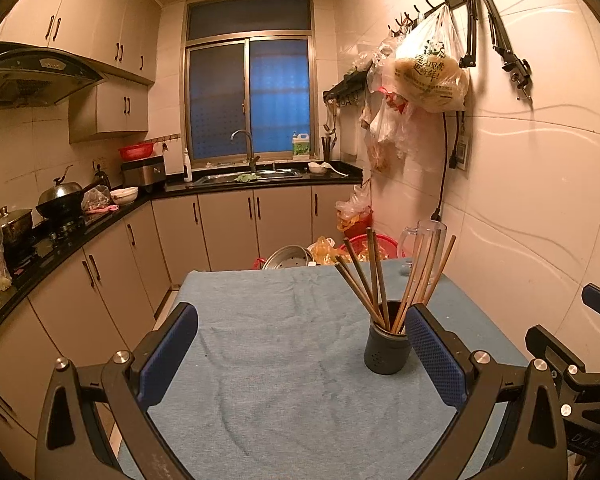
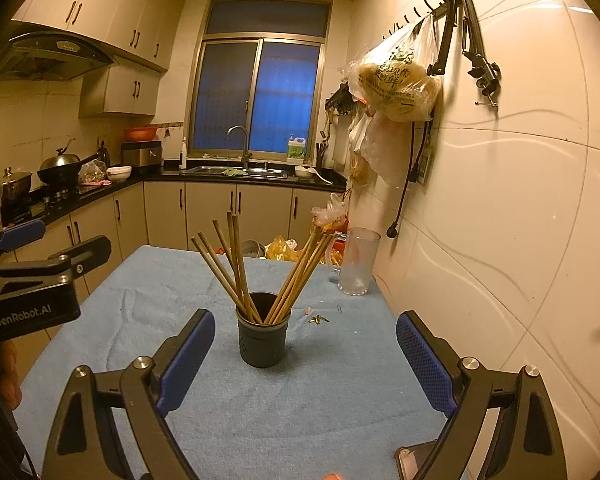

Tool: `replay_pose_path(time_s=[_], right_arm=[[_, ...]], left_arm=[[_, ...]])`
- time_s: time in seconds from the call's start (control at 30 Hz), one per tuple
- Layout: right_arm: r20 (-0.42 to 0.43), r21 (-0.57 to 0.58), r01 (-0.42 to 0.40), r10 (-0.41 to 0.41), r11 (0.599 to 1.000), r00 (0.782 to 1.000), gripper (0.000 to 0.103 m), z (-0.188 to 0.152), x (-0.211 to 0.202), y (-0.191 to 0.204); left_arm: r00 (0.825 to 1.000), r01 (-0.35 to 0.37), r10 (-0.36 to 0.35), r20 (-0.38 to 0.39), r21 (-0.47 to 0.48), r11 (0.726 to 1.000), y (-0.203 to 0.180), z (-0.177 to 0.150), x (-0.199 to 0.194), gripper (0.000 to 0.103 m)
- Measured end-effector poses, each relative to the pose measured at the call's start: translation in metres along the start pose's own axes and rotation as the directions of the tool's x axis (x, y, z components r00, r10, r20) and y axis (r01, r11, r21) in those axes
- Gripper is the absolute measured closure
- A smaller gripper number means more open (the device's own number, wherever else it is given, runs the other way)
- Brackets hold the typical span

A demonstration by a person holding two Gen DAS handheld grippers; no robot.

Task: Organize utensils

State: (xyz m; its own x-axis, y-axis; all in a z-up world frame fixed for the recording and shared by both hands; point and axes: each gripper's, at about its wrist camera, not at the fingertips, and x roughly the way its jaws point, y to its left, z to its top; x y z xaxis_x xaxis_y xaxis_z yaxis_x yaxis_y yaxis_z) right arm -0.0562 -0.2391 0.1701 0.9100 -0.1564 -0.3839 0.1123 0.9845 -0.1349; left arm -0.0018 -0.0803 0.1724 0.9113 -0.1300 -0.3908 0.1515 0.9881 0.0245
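A dark cylindrical holder (image 1: 387, 344) (image 2: 263, 338) stands upright on the blue cloth (image 1: 280, 360) (image 2: 180, 280). Several wooden chopsticks (image 1: 374, 276) (image 2: 236, 268) stand in it, fanned into a left and a right bunch. My left gripper (image 1: 304, 352) is open and empty; the holder is just inside its right finger (image 1: 436, 360). My right gripper (image 2: 304, 360) is open and empty, with the holder ahead between its fingers, nearer the left one. The left gripper also shows at the left edge of the right wrist view (image 2: 32, 256).
A clear plastic mug (image 2: 358, 262) (image 1: 428, 248) stands at the table's far right by the tiled wall. Small scraps (image 2: 318, 319) lie on the cloth right of the holder. A phone (image 2: 414, 460) lies at the near right edge. Bags and bowls sit beyond the far edge.
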Motion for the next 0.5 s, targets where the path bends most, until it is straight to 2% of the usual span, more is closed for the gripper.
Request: replay_pose_path(time_s=[0.5], right_arm=[[-0.003,0.002,-0.003,0.003,1.000,1.000,0.009,0.0012,0.0034,-0.0004]], left_arm=[[1.000,0.003,-0.003,0.002,0.007,1.000,-0.0013,0.0014,0.0028,0.000]])
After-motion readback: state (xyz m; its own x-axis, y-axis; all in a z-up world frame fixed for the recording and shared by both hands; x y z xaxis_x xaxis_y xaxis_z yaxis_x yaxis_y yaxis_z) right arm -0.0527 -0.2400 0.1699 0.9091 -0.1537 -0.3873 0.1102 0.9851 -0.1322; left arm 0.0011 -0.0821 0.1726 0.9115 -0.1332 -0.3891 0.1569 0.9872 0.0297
